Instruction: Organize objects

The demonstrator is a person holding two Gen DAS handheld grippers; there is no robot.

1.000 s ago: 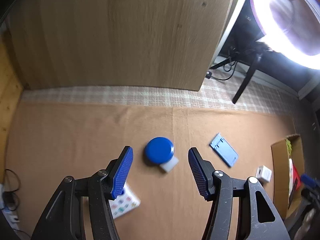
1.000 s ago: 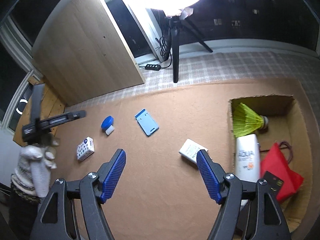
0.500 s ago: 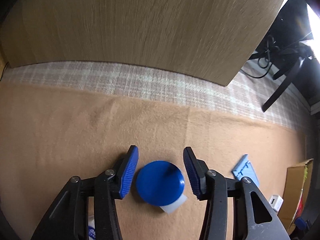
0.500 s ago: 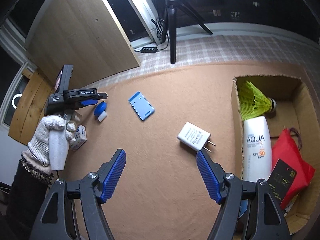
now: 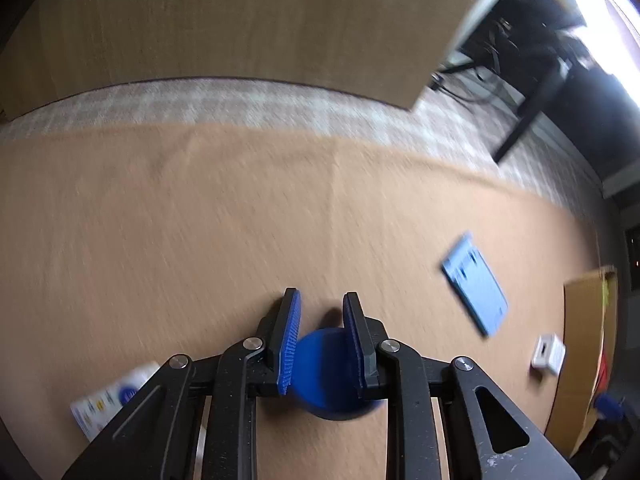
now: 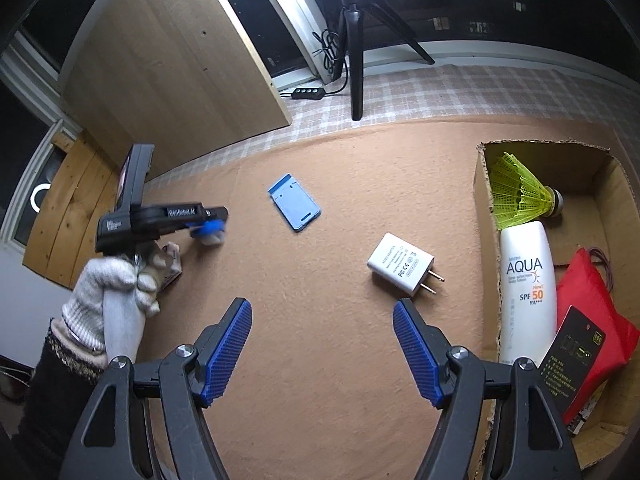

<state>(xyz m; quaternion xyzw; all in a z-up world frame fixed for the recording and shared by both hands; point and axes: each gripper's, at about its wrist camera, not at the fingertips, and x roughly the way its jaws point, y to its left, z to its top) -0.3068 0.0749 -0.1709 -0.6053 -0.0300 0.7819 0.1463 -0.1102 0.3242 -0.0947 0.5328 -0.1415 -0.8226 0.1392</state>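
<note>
Partly done. In the cardboard box [image 6: 482, 184] at 3 o'clock of the right view already sit a yellow shuttlecock [image 6: 520, 196], a sunscreen bottle [image 6: 526, 280], a red pouch [image 6: 588, 300] and a black card [image 6: 572, 344].

Left out on the brown mat [image 6: 340, 320], judging by the scene: blue-lidded jar [image 5: 320, 372], light blue phone stand [image 6: 294, 207], white charger [image 6: 400, 266], and a small printed box [image 5: 108, 396] at 8 o'clock of the left view.

Left hand-held gripper [image 5: 319, 340] points steeply down with its jaws closing around the blue-lidded jar; the lid sits between the pads, which look at or almost at its rim. Blur hides firm contact. Not lifted yet.

Right hand-held gripper [image 6: 322, 350] is spread wide with nothing between the pads, hovering over bare mat, charger at its 12 to 1 o'clock.

Around: wooden panel [image 6: 168, 68] at 11 o'clock, tripod [image 6: 356, 52] at 12, power strip [image 6: 306, 93] on checked floor. Gloved hand [image 6: 108, 292] holds the left tool. Nothing blocks the way to the box; the phone stand and charger lie between jar and box.
</note>
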